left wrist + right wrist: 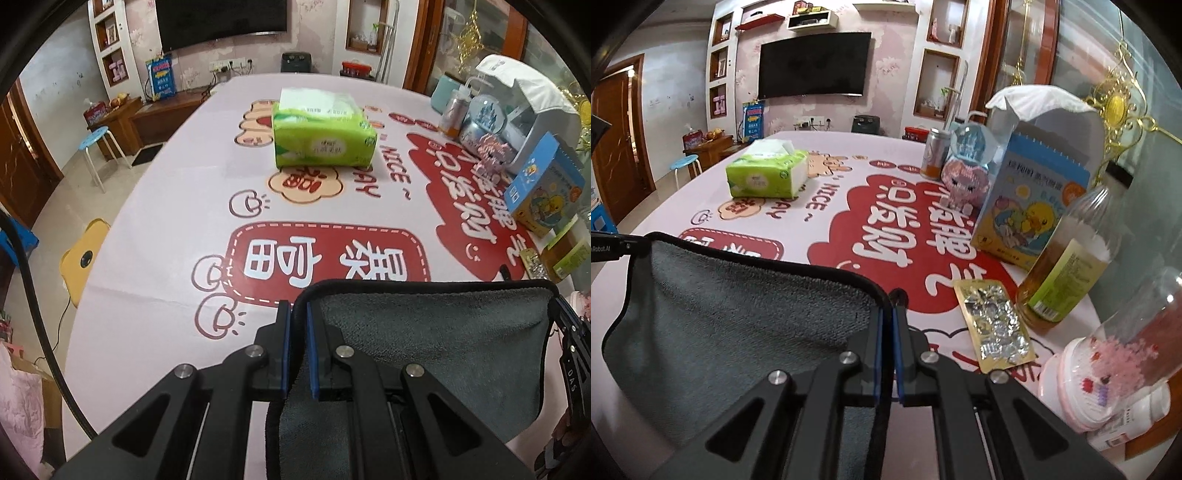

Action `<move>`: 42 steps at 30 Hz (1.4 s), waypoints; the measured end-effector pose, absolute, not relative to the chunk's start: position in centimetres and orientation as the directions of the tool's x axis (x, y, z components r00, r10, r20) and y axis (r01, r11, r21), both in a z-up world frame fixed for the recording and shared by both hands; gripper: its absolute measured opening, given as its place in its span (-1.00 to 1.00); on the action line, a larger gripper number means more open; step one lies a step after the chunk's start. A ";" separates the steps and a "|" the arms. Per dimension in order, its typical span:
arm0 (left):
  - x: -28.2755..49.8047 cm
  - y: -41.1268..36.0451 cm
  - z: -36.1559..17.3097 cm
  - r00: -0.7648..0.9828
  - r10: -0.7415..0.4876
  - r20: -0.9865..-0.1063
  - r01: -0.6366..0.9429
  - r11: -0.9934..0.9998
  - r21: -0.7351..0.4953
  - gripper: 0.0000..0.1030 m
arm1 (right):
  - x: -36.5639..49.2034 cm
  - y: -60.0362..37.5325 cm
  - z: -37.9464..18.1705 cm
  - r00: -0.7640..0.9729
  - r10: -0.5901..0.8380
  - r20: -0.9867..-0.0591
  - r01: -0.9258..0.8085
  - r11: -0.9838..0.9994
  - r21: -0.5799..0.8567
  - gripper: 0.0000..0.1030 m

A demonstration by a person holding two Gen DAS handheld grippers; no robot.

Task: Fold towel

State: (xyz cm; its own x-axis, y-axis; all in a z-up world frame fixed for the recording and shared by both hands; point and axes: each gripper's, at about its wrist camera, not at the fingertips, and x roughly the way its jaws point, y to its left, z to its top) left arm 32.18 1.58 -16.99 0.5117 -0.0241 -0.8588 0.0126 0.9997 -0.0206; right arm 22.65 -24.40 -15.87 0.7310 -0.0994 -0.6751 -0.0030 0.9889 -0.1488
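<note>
The left claw [298, 314] is clamped on the left corner of the grey towel [436, 343], which hangs stretched above the near edge of the worktop [155, 236]; the right claw [888, 314] grips its right corner; the green tissue pack [323, 133] sits toward the far edge.

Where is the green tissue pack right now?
The green tissue pack sits on the pink tablecloth past the gray towel, toward the TV end. In the right wrist view it lies far left, apart from the bottles.
</note>
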 end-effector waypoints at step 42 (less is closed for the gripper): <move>22.3 1.3 -11.4 0.488 -0.068 -0.870 0.065 0.997 -0.042 0.81 | 16.9 -23.0 -11.8 0.671 -0.014 -0.742 0.017 1.000 -0.004 0.83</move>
